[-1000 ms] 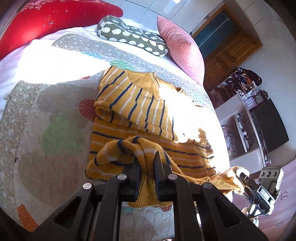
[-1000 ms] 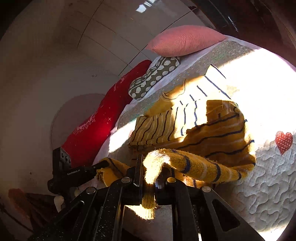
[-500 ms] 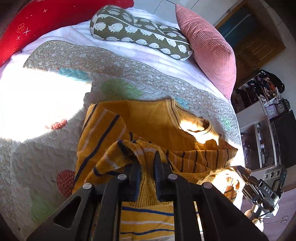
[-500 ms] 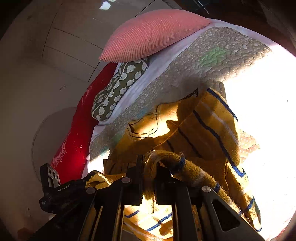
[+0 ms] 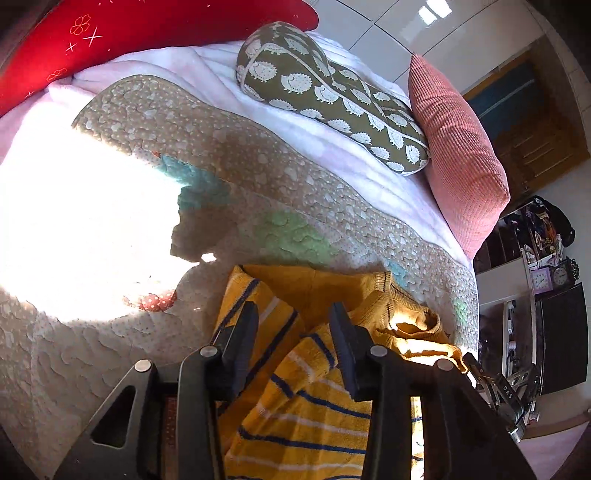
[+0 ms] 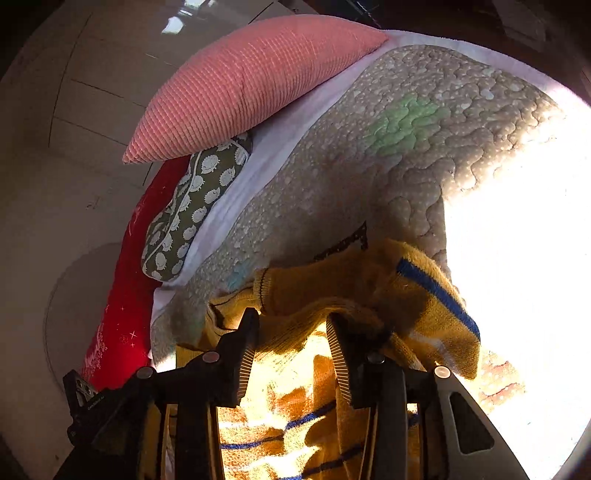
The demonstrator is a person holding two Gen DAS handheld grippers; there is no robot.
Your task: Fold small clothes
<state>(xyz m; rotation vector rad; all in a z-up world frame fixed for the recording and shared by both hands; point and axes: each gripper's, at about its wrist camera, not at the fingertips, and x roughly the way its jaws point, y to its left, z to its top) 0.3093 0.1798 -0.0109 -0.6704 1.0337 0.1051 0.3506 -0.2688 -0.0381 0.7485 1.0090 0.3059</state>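
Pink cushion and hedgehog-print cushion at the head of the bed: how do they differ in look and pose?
The pink cushion is plain, ribbed and squarish; the hedgehog-print cushion is olive with pale hedgehogs, long and narrow. The pink cushion stands propped up on edge; the hedgehog-print cushion lies flat along the white blanket. They sit side by side, beyond the quilt.

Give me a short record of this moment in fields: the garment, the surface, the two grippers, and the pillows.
garment: yellow striped sweater, bunched, partly folded over itself, collar toward the pillows
surface: quilted bedspread, part of it in strong sunlight
left gripper: jaws opening, sweater lies between and below them, not pinched
right gripper: jaws opening, sweater fold drapes over one finger, not pinched
pillows: red pillow, hedgehog-print pillow, pink ribbed pillow, in a row along the far side of the bed
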